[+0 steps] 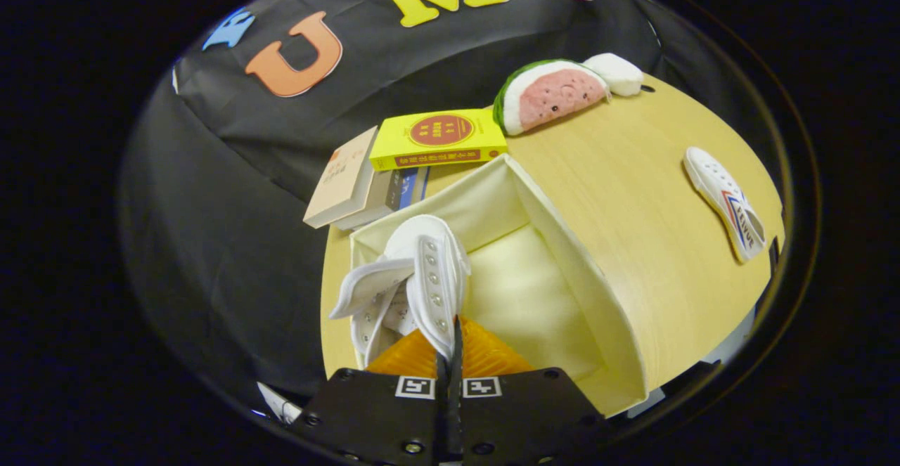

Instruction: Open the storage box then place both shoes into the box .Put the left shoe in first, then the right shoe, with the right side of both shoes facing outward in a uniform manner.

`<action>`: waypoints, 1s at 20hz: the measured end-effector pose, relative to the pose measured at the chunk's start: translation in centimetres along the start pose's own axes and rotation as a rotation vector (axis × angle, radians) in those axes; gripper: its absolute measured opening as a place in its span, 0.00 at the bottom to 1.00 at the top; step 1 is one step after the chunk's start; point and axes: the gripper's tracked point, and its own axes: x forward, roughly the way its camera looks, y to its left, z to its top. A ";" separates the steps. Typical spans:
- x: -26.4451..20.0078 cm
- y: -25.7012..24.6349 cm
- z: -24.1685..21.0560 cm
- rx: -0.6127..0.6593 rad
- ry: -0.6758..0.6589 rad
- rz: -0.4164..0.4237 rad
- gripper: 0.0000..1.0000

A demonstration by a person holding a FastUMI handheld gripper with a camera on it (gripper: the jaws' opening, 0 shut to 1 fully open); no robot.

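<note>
Presently the white shoe (422, 269) hangs in the gripper (450, 364), whose two fingers are drawn together on the eyelet edge of its upper, with almost no gap between them. It sits over the near-left corner of the open storage box (562, 241), toe pointing away toward the box's far wall, tongue and laces splayed loose to the left. Whether its sole already rests on the box floor cannot be told. The pale floor of the box lies bare to the right of the shoe. Well apart, across the wooden table (633, 171) beyond the box's right wall, the second shoe (728, 202) lies on its side with its striped flank up. Behind the box a stack of books (394, 171) touches its far rim; a watermelon plush toy (552, 93) sits farther back.

Risks, as judged: the grip is on a thin flap of cloth, so the shoe may swing or twist on release and land with the wrong side outward. It may also settle crookedly and leave too little room for the second shoe. The loose laces could snag on the fingers as they open.
</note>
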 end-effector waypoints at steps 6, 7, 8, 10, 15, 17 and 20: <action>1.8 -0.4 -1.6 -0.116 0.008 -0.008 0.00; 1.9 -0.2 -1.8 -0.110 0.006 -0.002 0.00; 2.1 -0.3 -2.0 -0.112 0.012 -0.005 0.00; 2.4 -0.3 -2.4 -0.106 0.019 -0.009 0.00; 1.9 2.2 -2.3 -0.131 0.040 0.088 0.59; 1.1 2.7 -1.6 -0.173 0.007 0.100 0.80; -0.4 2.8 -0.5 -0.237 -0.034 0.114 0.86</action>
